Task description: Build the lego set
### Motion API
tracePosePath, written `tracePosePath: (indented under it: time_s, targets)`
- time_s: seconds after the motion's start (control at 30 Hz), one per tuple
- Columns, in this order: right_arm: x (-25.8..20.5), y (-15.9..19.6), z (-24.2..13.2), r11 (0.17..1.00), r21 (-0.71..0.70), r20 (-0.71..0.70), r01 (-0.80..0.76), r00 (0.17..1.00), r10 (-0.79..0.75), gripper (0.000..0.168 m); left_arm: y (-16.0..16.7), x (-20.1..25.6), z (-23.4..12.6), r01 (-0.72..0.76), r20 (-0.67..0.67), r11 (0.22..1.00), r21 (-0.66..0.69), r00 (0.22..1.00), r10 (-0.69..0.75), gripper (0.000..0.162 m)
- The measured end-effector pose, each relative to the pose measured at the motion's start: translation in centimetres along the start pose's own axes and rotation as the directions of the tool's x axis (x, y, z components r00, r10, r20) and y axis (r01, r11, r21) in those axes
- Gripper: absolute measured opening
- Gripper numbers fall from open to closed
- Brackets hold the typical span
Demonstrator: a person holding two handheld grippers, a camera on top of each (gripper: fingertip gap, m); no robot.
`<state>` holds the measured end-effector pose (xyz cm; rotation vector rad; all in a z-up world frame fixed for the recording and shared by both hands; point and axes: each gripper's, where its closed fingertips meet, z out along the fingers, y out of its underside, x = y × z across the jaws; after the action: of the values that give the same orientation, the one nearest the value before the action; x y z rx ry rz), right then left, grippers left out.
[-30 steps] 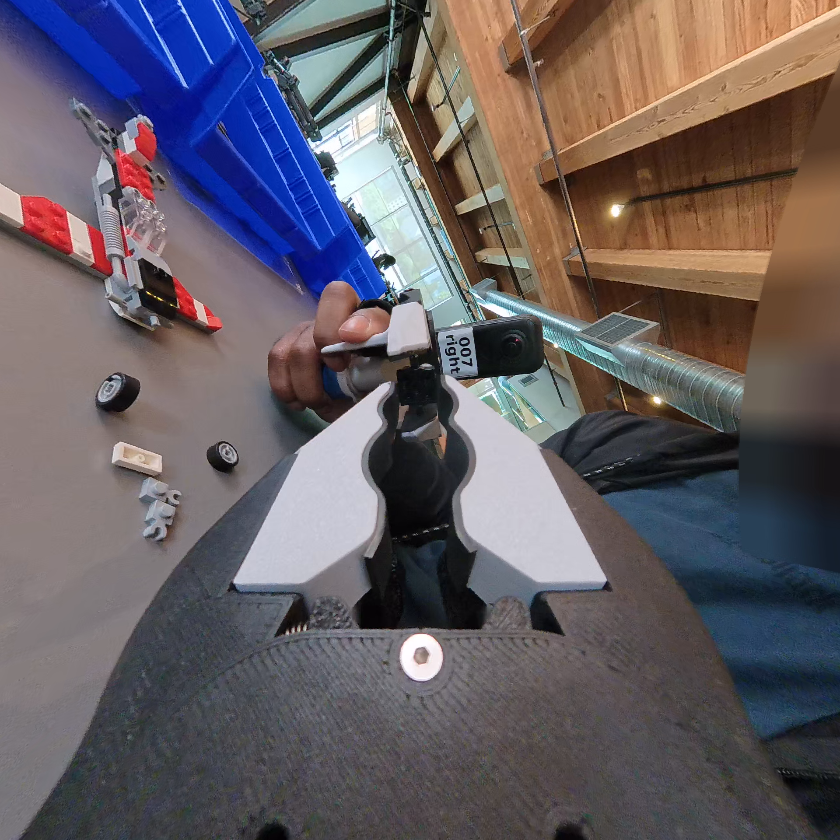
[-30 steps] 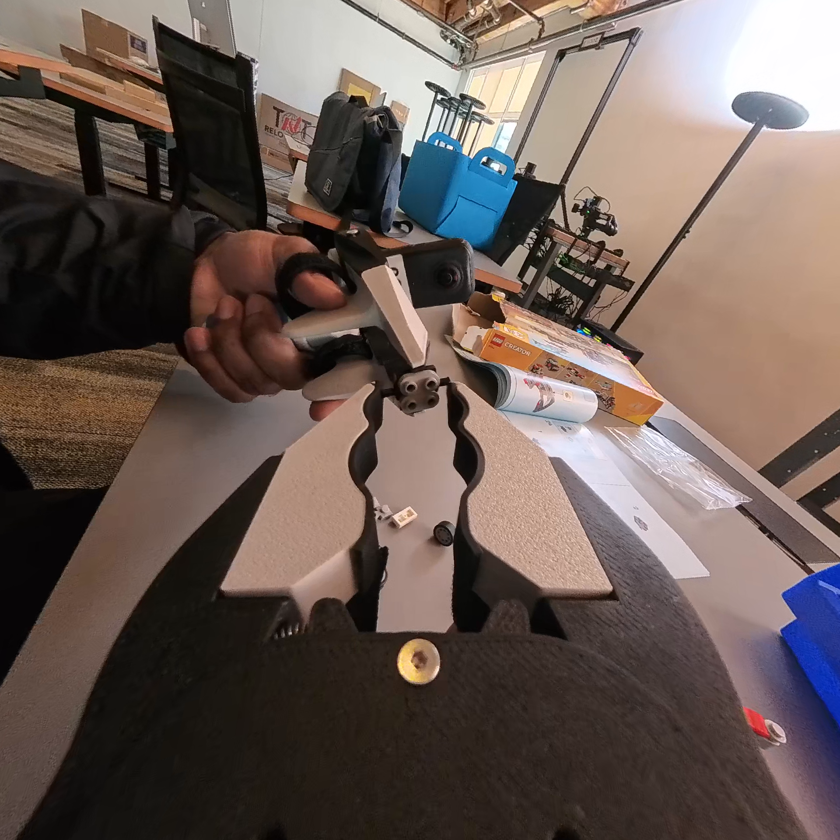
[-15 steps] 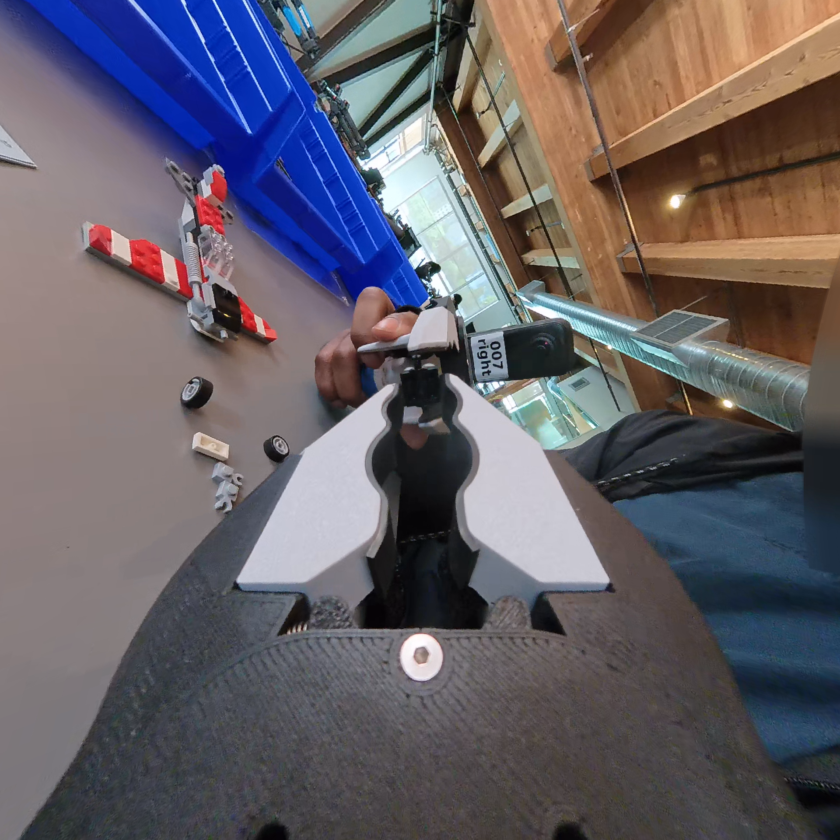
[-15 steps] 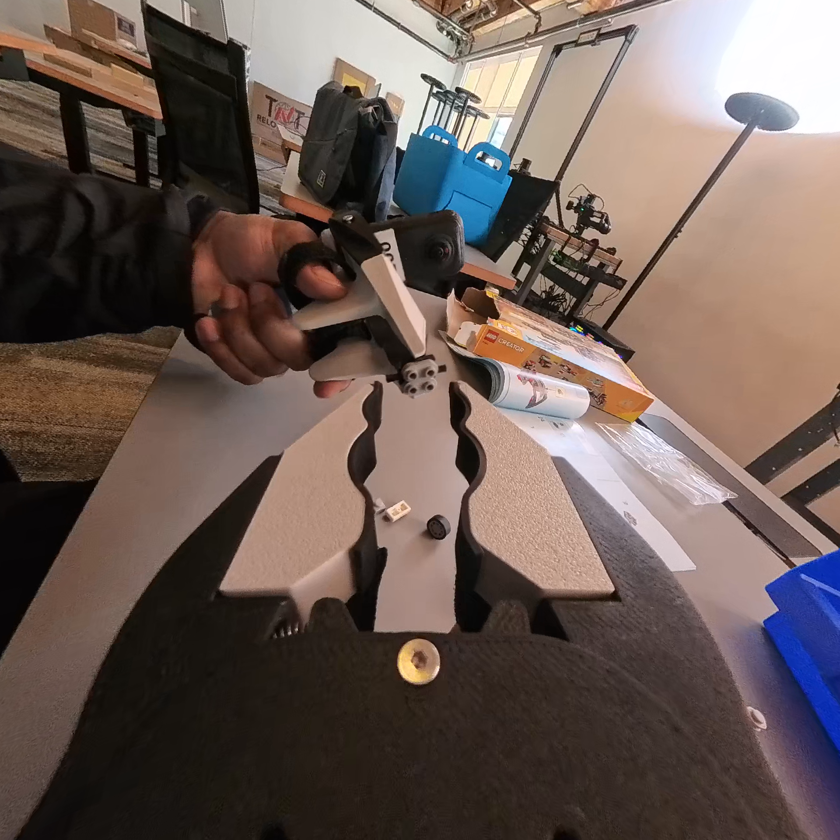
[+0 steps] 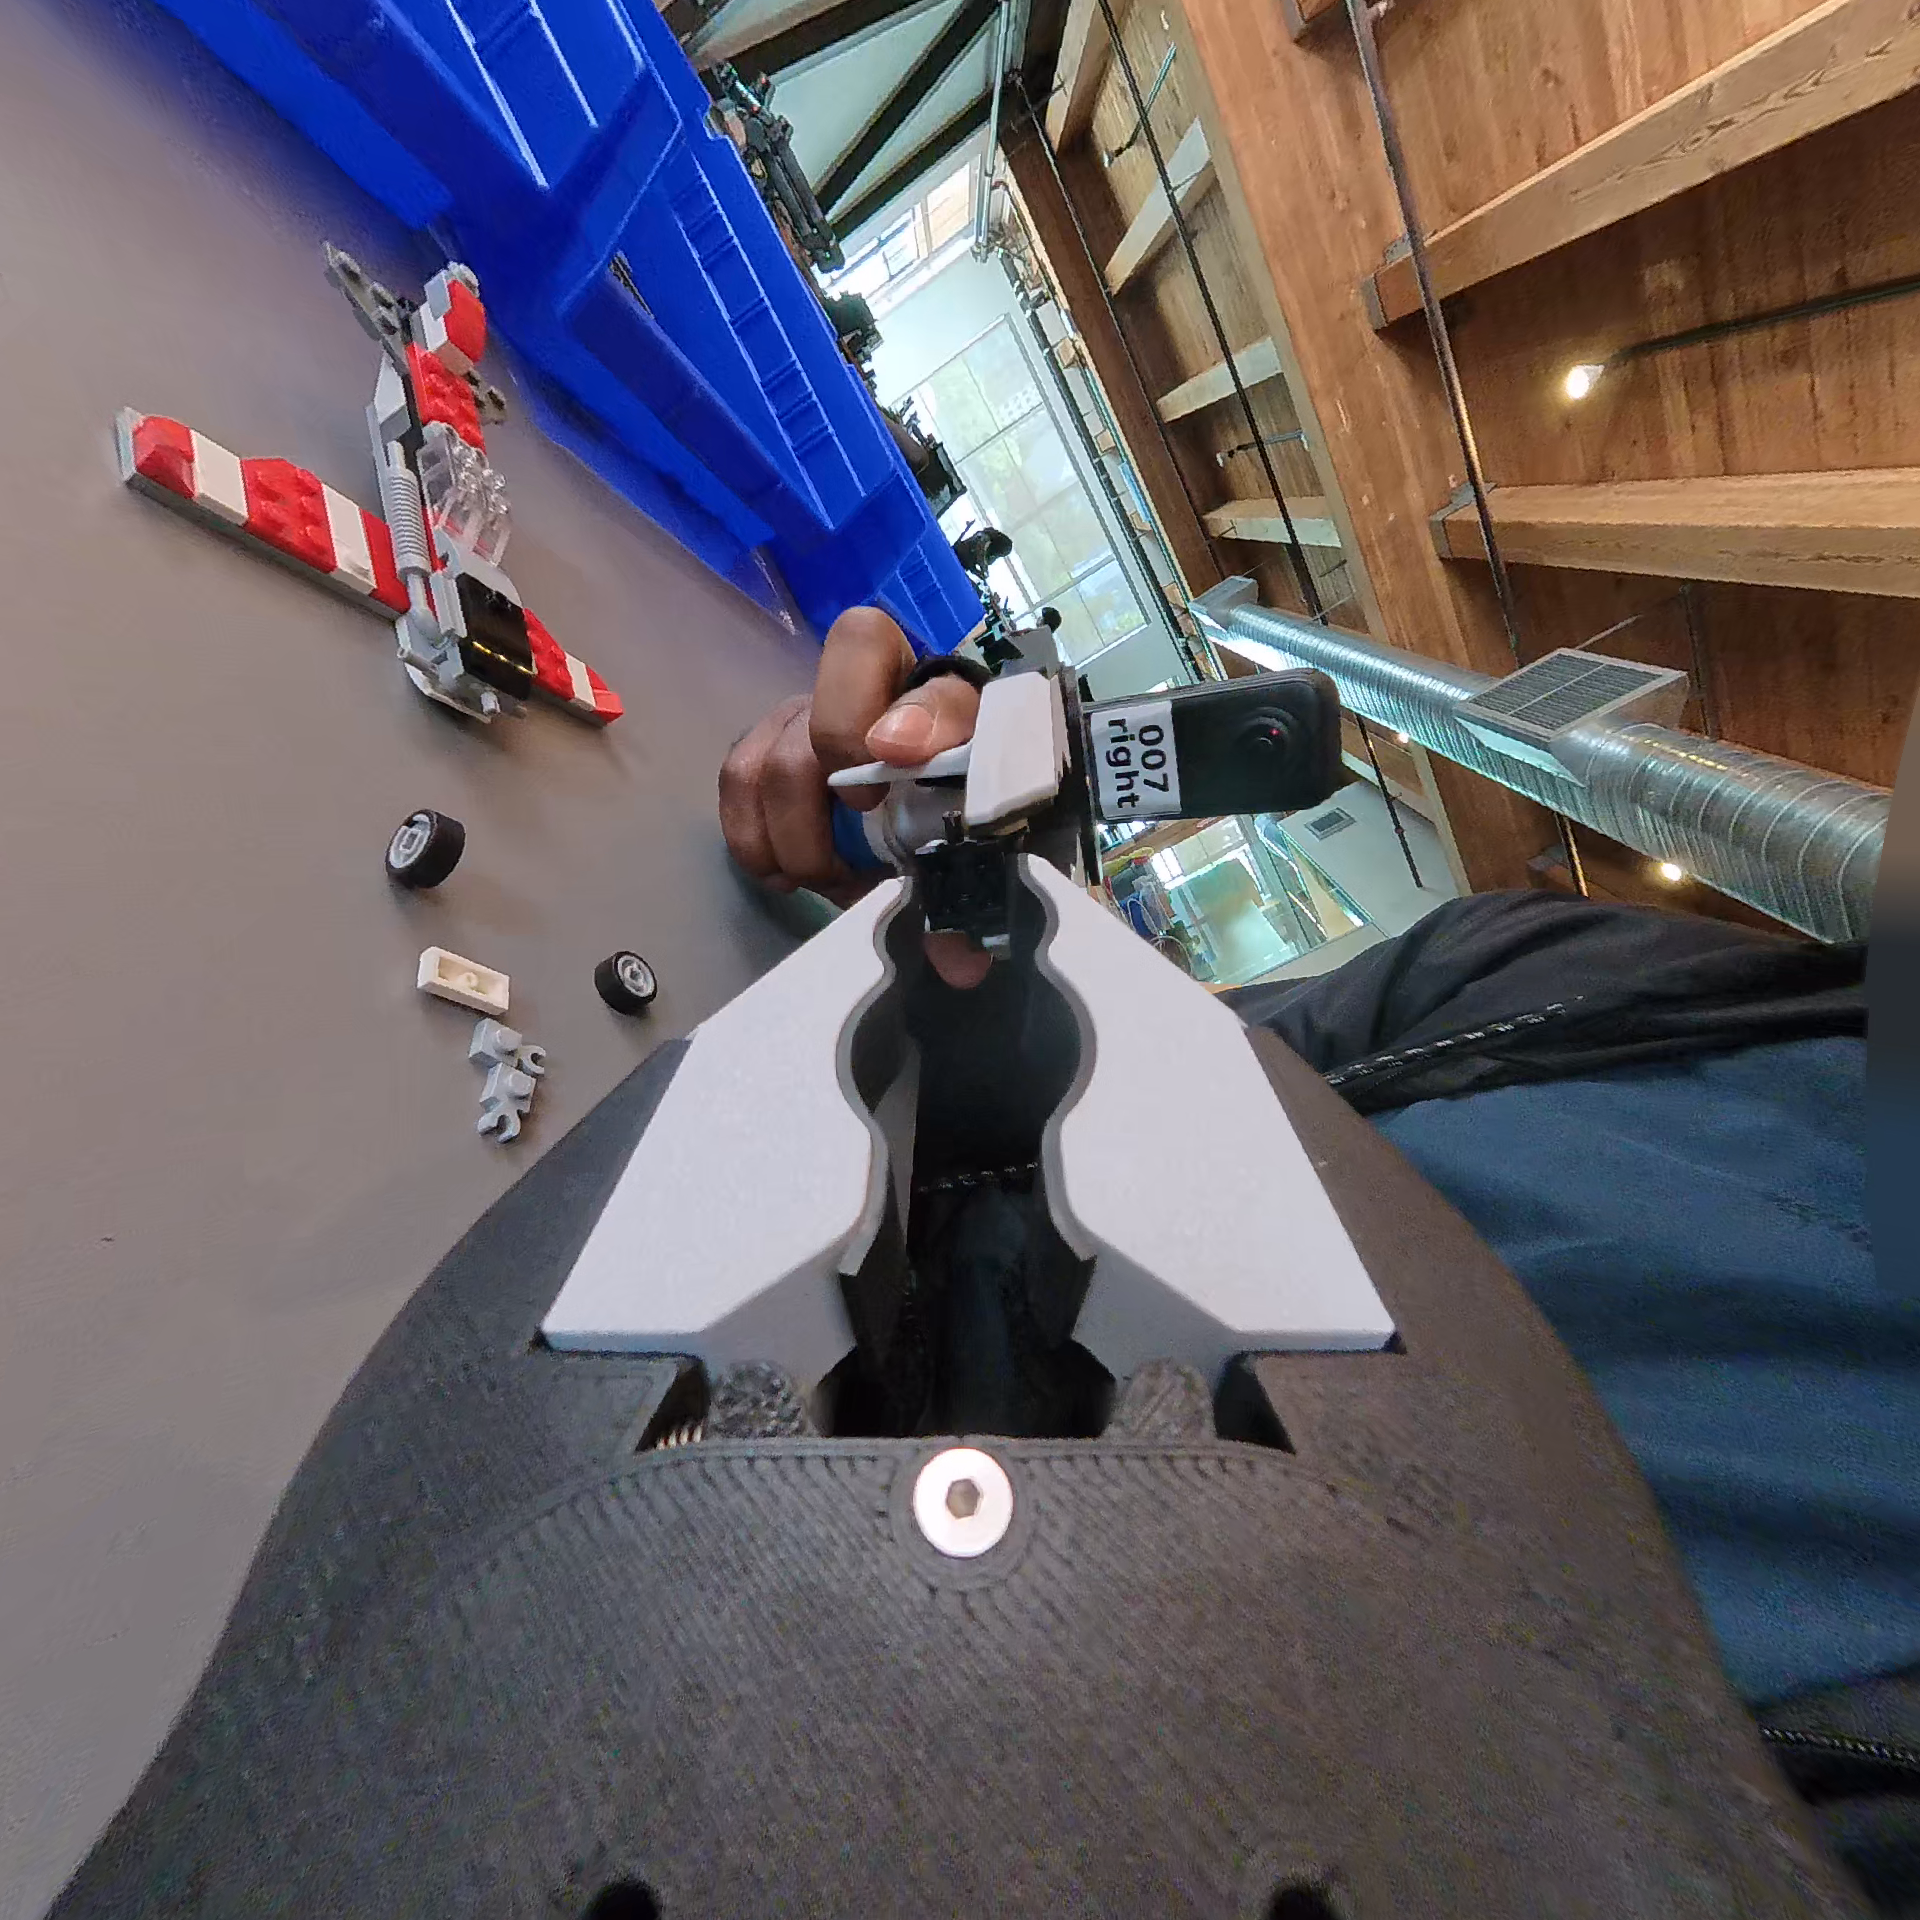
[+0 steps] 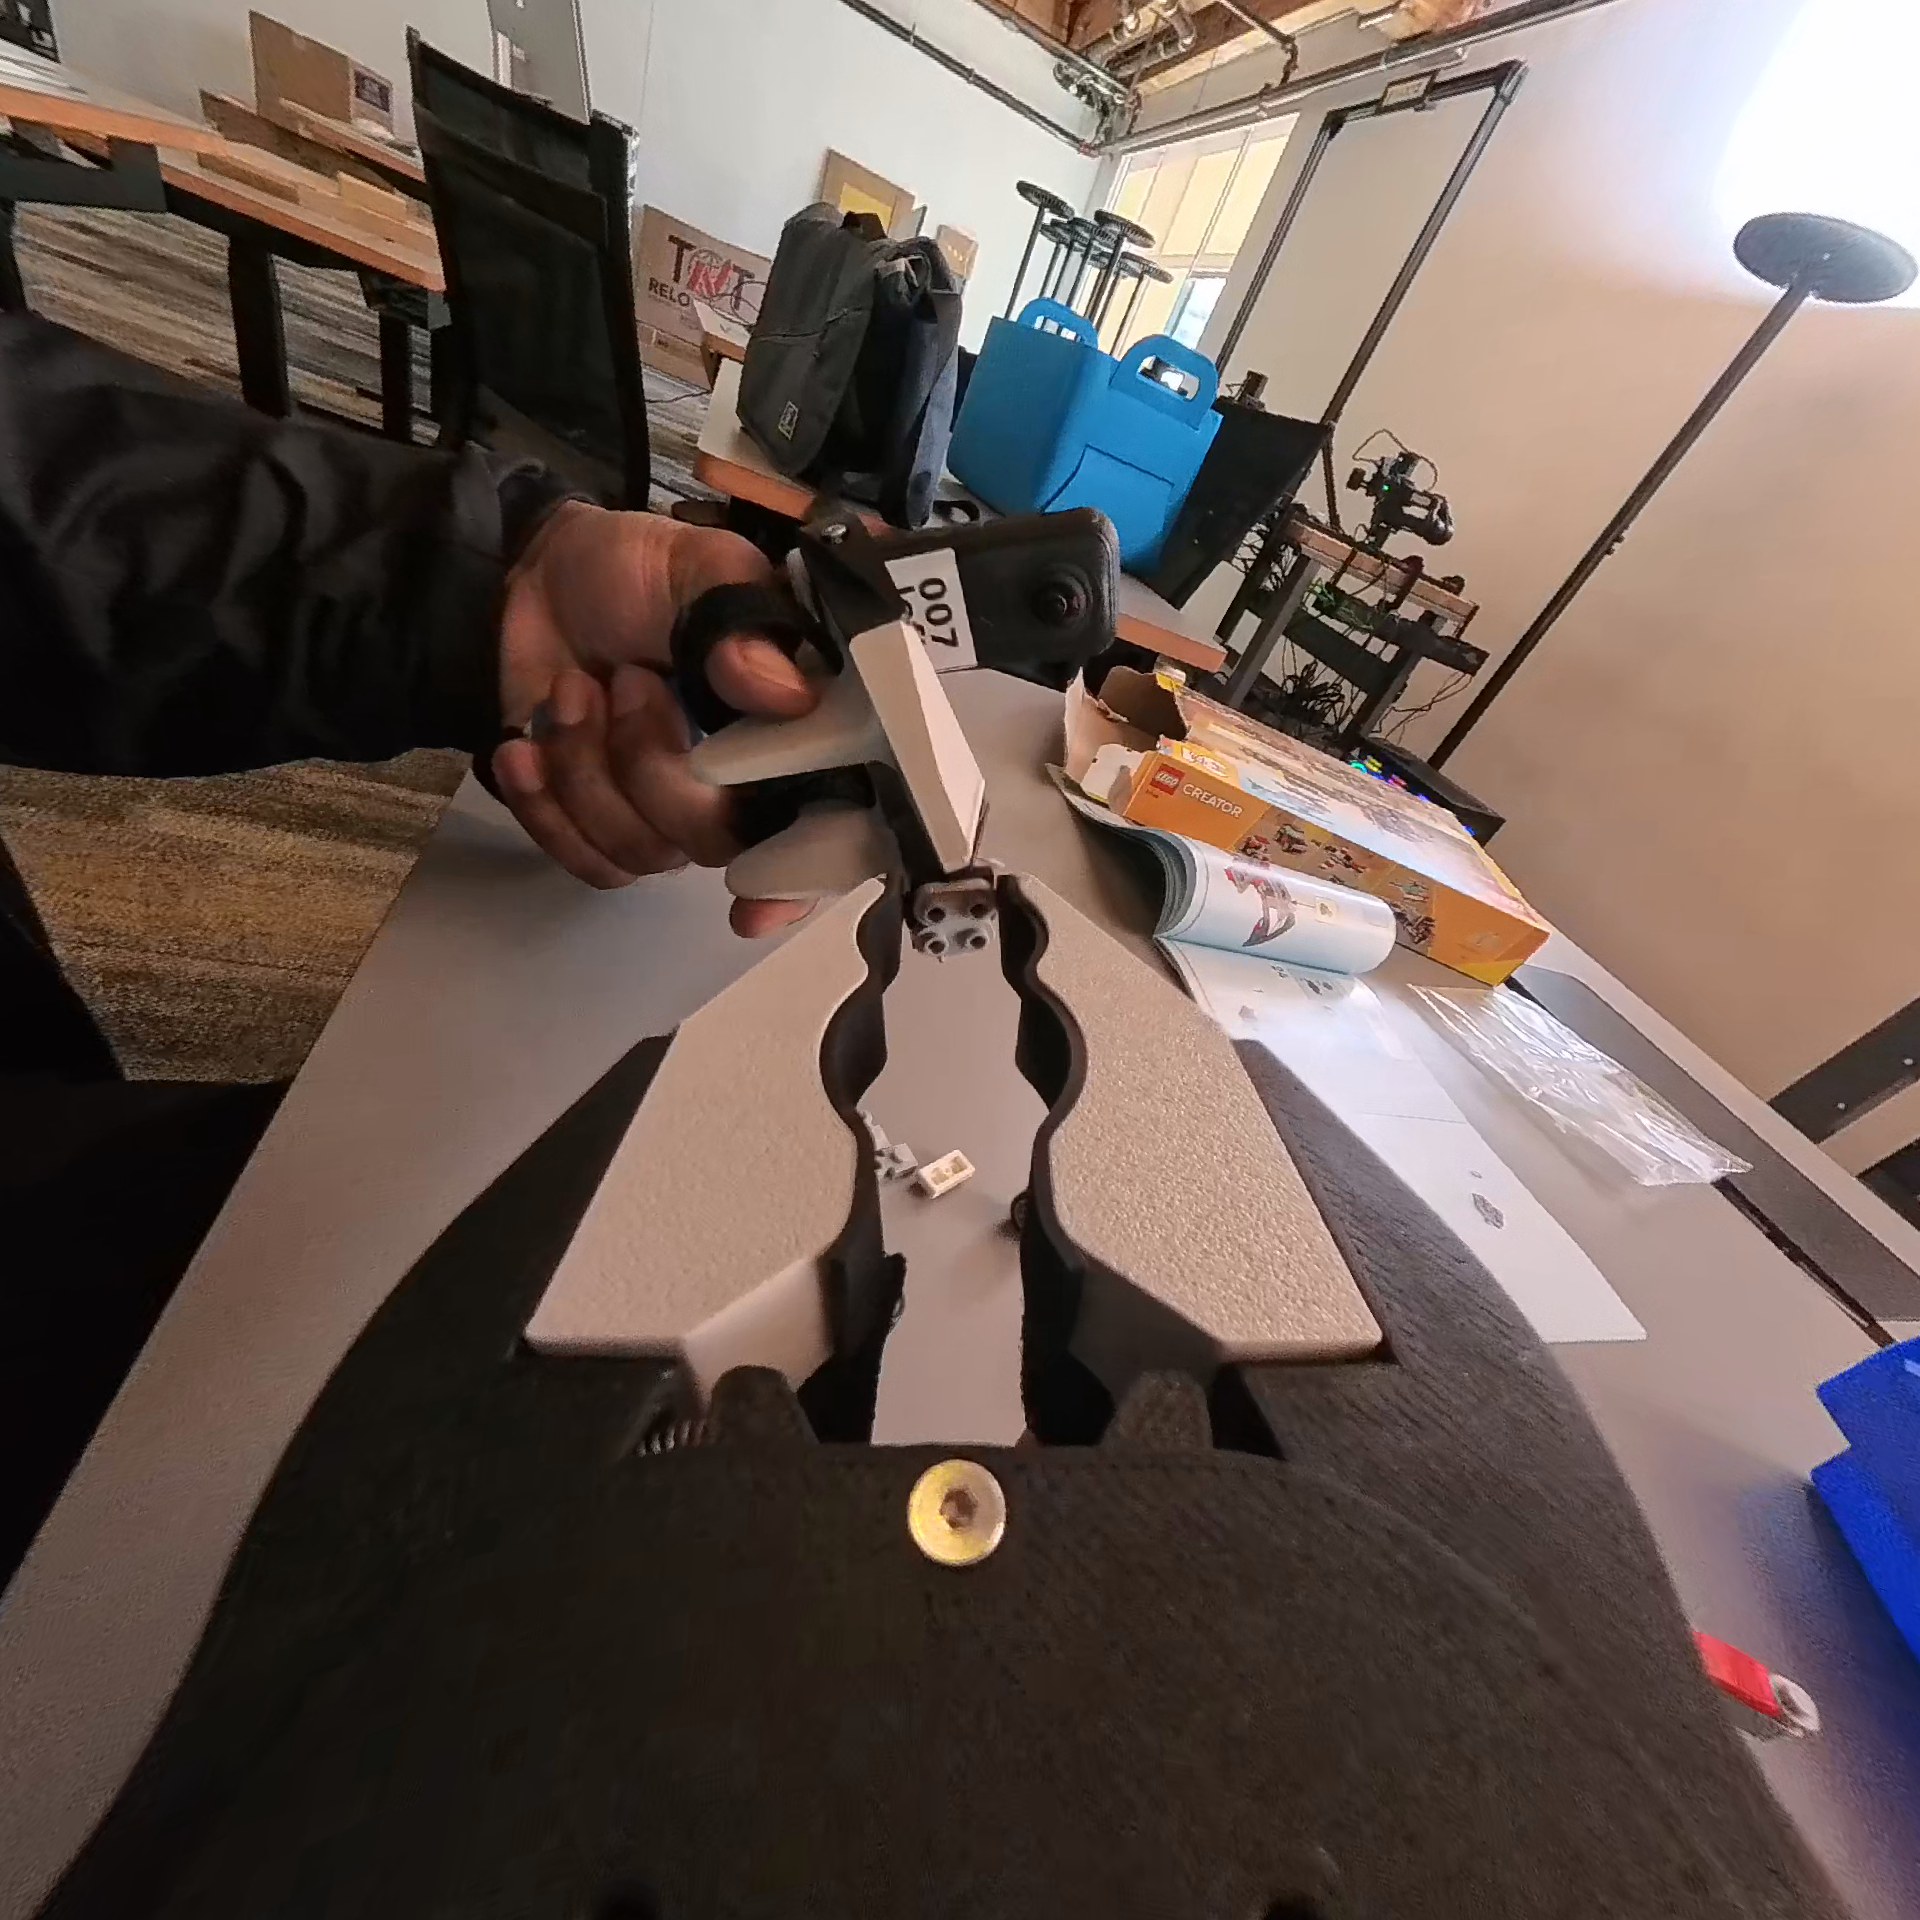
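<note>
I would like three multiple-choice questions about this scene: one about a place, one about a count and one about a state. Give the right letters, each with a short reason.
1. The red-and-white brick aeroplane model lies:
A) on an orange cardboard box
B) on the grey table, beside the blue plastic bins
C) inside a bin

2. Small black wheels lying loose on the table:
A) one
B) two
C) four

3. The left gripper is:
A) open and empty
B) lying on the table
C) shut on a small grey studded brick

Answers:
1 B: the model rests flat on the tabletop next to the bins.
2 B: two wheels flank the small white plate.
3 C: its white fingers pinch the brick in the air.
</note>
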<state>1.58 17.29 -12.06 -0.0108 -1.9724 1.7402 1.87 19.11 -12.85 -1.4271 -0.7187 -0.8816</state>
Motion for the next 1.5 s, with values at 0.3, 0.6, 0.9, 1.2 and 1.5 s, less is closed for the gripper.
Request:
tracePosePath:
  time_s: [0.3, 0.6, 0.9, 1.2, 1.5]
  targets:
    - [0.5, 0.4, 0.0, 1.000, -0.029, -0.015, -0.002, 1.000, 0.002, 0.017, -0.4, -0.6, 0.0, 0.014, 0.019, 1.000, 0.019, 1.000, -0.015, 0.016]
    - [0.8, 0.7, -0.1, 0.998, -0.062, -0.024, 0.007, 1.000, -0.008, 0.016, -0.6, -1.0, -0.1, 0.019, 0.034, 0.999, 0.028, 0.999, -0.020, 0.016]
    - [1.4, 0.4, -0.6, 0.999, -0.047, -0.054, 0.011, 0.998, -0.014, 0.015, -1.7, -1.7, -1.3, 0.020, 0.069, 0.995, 0.098, 0.997, -0.026, 0.000]
    - [1.8, 2.0, -0.5, 0.987, -0.143, -0.093, 0.067, 0.992, -0.081, 0.016, -2.6, -2.9, -2.0, 0.018, 0.156, 0.989, 0.150, 0.987, -0.041, 0.024]
    - [1.7, 2.7, -0.3, 0.975, -0.193, -0.112, 0.109, 0.985, -0.132, 0.016, -1.4, -3.5, 0.5, 0.012, 0.207, 0.996, 0.086, 0.978, -0.030, 0.032]
